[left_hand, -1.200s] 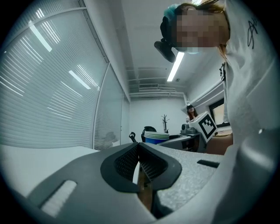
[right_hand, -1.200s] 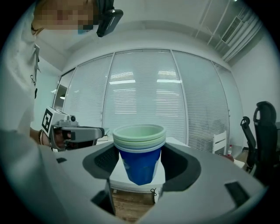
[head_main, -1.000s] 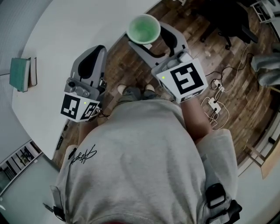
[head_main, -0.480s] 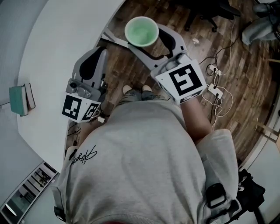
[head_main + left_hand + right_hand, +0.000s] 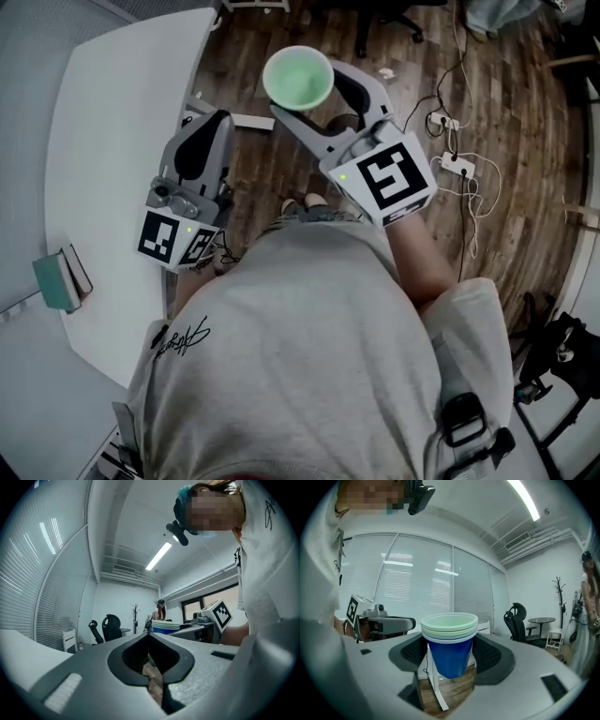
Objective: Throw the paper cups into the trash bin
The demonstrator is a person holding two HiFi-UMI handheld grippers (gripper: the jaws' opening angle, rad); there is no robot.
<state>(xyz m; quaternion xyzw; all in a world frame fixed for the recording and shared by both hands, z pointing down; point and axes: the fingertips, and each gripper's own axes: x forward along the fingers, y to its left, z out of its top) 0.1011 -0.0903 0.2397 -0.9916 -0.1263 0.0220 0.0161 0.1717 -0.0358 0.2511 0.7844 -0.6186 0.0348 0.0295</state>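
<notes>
From the head view, the person has turned away from the white table (image 5: 112, 141): it has slid to the left edge of the frame and the books (image 5: 61, 279) have dropped to the lower left. The stack of paper cups (image 5: 298, 78), top centre, now hangs over bare wooden floor (image 5: 253, 178). The right gripper (image 5: 323, 98) clamps it, while the left gripper (image 5: 208, 131) idles at centre left. In the left gripper view its jaws are closed with nothing between them, only floor showing through the gap. In the right gripper view the jaws press both sides of the blue outer cup, pale green rims nested on top, upright at the middle of the frame. No bin shows anywhere, so I'd say the carry is under way and the drop is yet to come.
</notes>
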